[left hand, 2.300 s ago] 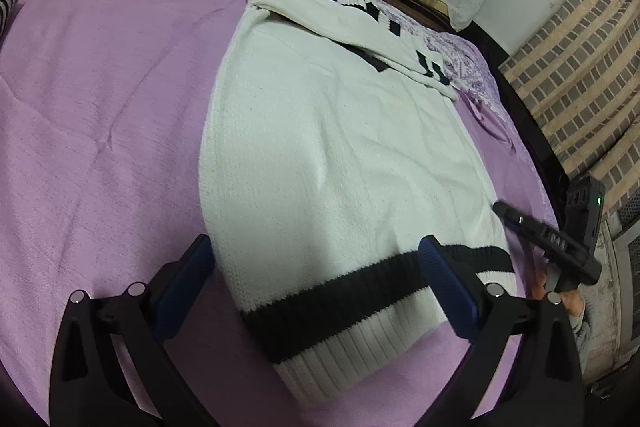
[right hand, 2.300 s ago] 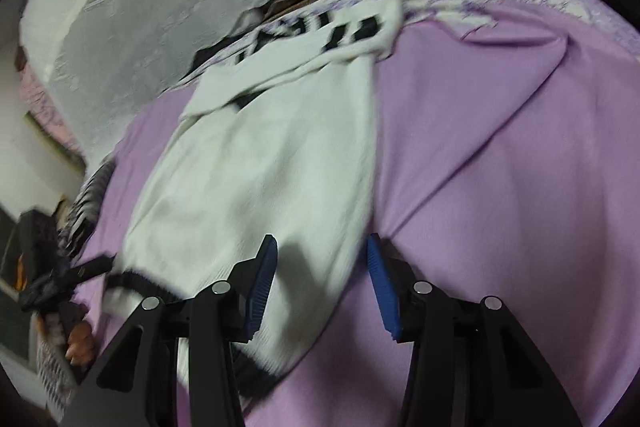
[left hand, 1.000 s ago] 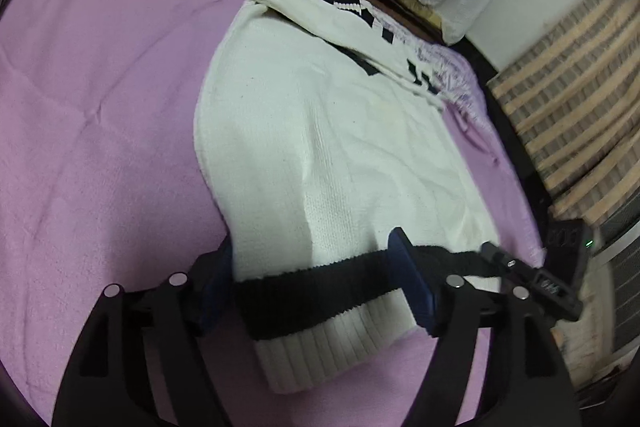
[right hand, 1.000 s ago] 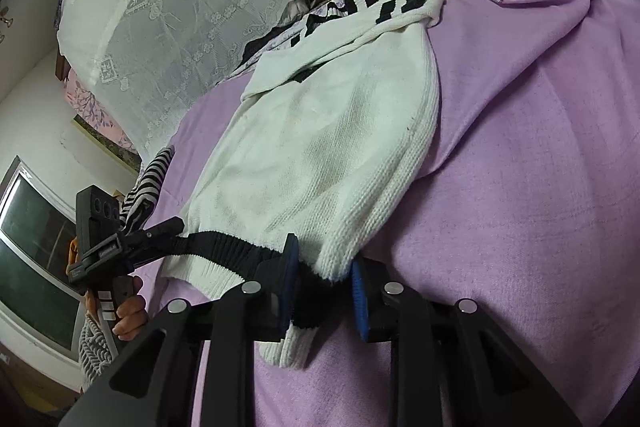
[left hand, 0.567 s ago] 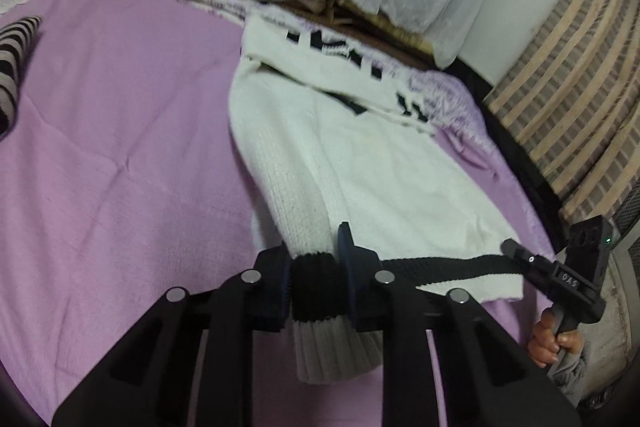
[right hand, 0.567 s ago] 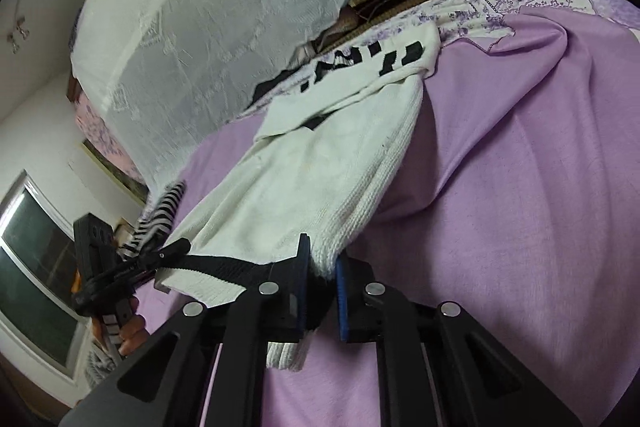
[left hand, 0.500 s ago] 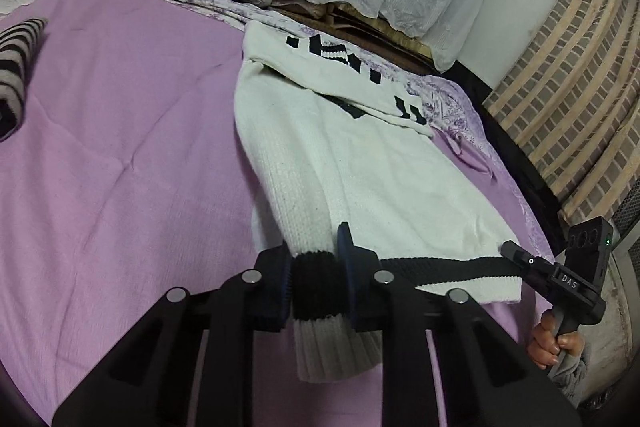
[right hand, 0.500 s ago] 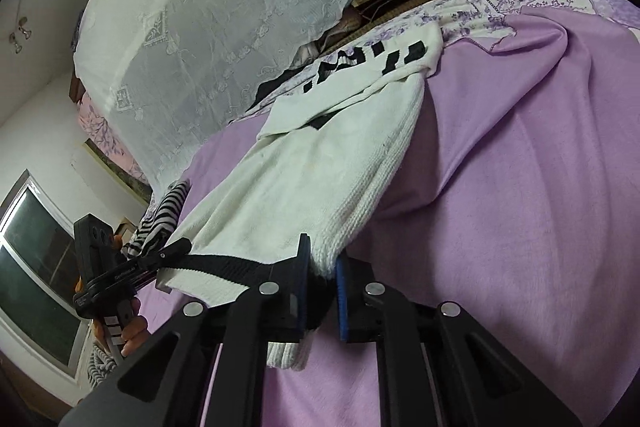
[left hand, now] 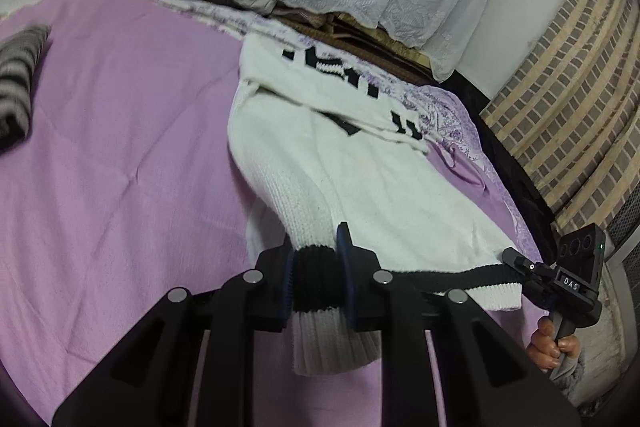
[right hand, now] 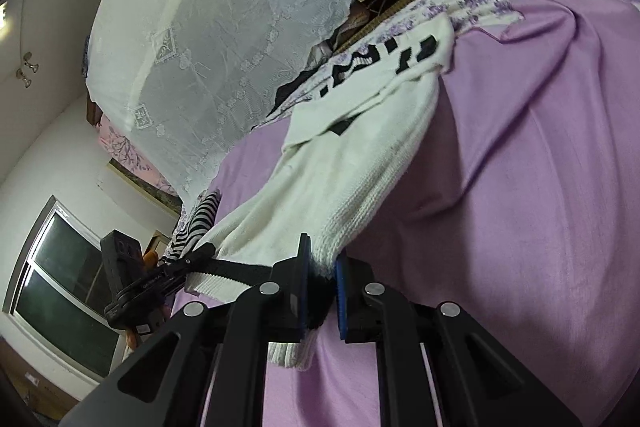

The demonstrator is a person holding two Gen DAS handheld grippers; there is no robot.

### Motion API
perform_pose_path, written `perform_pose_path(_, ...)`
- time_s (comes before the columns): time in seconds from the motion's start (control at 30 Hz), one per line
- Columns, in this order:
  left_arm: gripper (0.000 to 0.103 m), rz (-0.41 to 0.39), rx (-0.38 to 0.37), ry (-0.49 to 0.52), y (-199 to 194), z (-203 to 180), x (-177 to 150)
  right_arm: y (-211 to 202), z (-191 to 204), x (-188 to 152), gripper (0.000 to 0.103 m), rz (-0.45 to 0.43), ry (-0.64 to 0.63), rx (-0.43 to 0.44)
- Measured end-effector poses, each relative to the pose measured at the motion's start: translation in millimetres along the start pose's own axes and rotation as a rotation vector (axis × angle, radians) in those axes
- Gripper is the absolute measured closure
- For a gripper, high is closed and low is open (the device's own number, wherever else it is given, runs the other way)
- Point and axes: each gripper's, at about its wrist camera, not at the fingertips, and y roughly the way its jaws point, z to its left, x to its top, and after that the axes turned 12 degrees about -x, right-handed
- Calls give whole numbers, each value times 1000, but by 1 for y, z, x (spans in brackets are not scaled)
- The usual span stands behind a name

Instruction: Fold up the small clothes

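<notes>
Lying on the purple bedspread [left hand: 120,155], the white knit sweater [left hand: 360,187] is looking soft, thick and floppy, so its ribbed hem corners seem the best holds. At six o'clock in the left view, the left gripper [left hand: 318,283] is clamping the black hem band [left hand: 452,273]. The right gripper [right hand: 322,287] is pinching the opposite corner, the band stretching taut toward nine o'clock.

I stand at a bed spread with a lilac sheet [left hand: 120,167]. At its head a white lace cover [right hand: 224,39] drapes the bedding, with a brick-patterned wall [left hand: 576,99] to one side and a dark window [right hand: 60,291] in a white wall on the other.
</notes>
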Motion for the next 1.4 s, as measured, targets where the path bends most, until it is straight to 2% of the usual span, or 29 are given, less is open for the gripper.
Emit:
perform_pose_path(0.27, 85, -21, 56, 62, 13, -11, 44, 4, 20, 43, 92, -27, -71, -13)
perform_pose_path(0.47, 85, -40, 79, 71, 30, -13, 77, 20, 13, 77, 92, -24, -4, 14)
perform_pose_path(0.67, 85, -61, 102, 93, 49, -16, 107, 36, 12, 105, 92, -30, 10, -9)
perform_pose_path(0.8, 85, -104, 147, 112, 56, -17, 126, 48, 7, 124, 92, -32, 26, -30)
perform_pose_path(0.93, 85, -83, 127, 87, 71, -10, 147, 65, -1, 140, 92, -17, 52, -32)
perform_pose_path(1.07, 85, -4, 50, 66, 69, 1, 135, 69, -3, 141, 92, -7, 52, -26)
perform_pose_path(1.17, 83, 69, 56, 77, 58, 8, 104, 68, -6, 140, 92, -8, 53, -29)
perform_pose_path(1.3, 80, 177, 24, -1, 52, 23, 51, 66, -8, 138, 92, -15, 57, -13)
perform_pose_path(1.4, 76, 238, -52, -91, 56, 32, 14, 64, -8, 135, 92, -16, 58, -10)
